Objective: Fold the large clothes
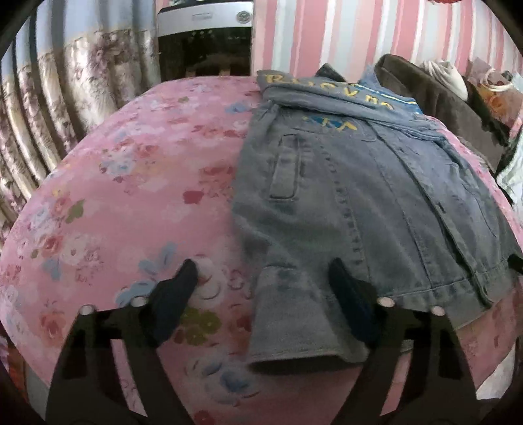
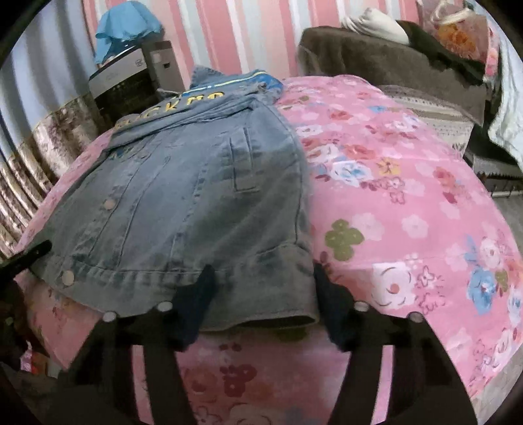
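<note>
Under your tongs: left tongs (image 1: pixel 263 278) and right tongs (image 2: pixel 263 278) both spread apart over the denim jacket (image 1: pixel 343 196) hem, gripping nothing.
Bed: pink floral bedspread (image 1: pixel 130 196) carries the jacket.
Right view only: blue cloth (image 2: pixel 126 24) on a grey appliance (image 2: pixel 130 75).
Writing: yellow letters (image 2: pixel 202 98), partly folded, unreadable.
Far: pink-striped wall (image 1: pixel 359 32).

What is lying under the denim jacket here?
The denim jacket lies on the pink floral bedspread, which shows on both sides and at the near hem. Whatever sits directly beneath the denim is covered. Both grippers are open at the hem.
</note>
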